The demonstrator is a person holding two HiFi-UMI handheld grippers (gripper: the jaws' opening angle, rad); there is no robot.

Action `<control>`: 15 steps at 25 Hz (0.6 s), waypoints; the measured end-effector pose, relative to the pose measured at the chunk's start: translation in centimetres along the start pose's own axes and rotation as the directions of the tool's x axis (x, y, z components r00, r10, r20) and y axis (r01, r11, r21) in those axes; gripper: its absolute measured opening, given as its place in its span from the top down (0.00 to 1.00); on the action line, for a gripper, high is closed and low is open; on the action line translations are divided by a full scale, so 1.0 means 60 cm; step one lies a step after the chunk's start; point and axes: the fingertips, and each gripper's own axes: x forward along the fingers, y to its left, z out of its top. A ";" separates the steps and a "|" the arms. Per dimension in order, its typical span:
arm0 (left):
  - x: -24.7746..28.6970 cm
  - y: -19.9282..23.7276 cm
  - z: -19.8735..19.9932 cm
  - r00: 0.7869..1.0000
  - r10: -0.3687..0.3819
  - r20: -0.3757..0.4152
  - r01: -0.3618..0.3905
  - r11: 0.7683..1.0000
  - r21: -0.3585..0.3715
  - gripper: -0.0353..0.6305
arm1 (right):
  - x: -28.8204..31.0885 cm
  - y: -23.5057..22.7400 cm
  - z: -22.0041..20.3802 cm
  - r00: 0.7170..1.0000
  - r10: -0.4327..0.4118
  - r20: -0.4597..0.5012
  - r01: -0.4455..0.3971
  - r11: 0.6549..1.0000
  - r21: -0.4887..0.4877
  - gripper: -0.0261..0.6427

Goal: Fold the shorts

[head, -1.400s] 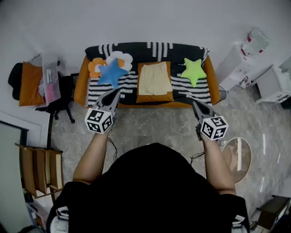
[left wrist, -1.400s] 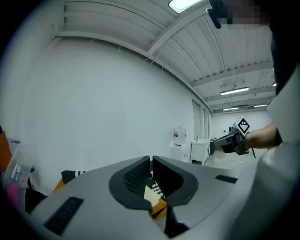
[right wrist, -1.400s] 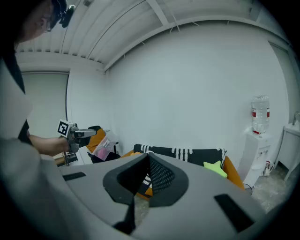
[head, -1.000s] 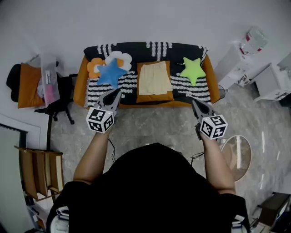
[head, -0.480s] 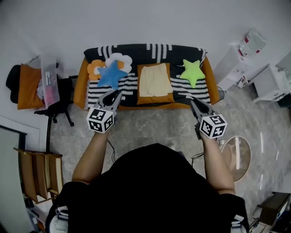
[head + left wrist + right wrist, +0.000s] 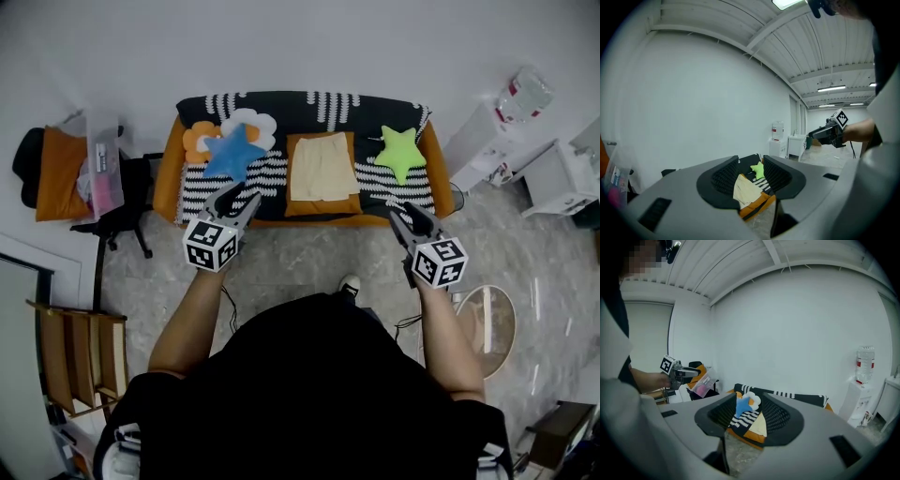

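Pale yellow shorts lie flat on the middle seat of an orange sofa that has a black-and-white striped cover. My left gripper hovers in front of the sofa's left half, short of its front edge, its jaws opening with nothing between them. My right gripper hovers in front of the sofa's right half, jaws opening and empty too. Through the jaw gap of the left gripper view I see the shorts; in the right gripper view the shorts show beside a blue star cushion.
On the sofa lie a blue star cushion, a white and orange flower cushion and a green star cushion. A black chair with an orange bag stands left. A water dispenser stands right, and a wooden shelf lower left.
Both grippers' jaws have spread apart from shut. The sofa sits slightly nearer to the gripper tips in the head view than before.
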 end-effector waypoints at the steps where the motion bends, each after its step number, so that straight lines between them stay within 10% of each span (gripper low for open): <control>1: 0.002 0.004 -0.001 1.000 0.003 -0.002 -0.003 1.000 -0.001 0.67 | 0.006 -0.002 0.002 1.000 0.001 0.003 -0.001 1.000 0.000 0.71; 15: 0.036 0.022 -0.012 0.999 0.036 -0.033 -0.037 0.999 -0.004 0.64 | 0.060 -0.028 0.001 0.999 0.035 0.010 -0.035 0.999 -0.003 0.66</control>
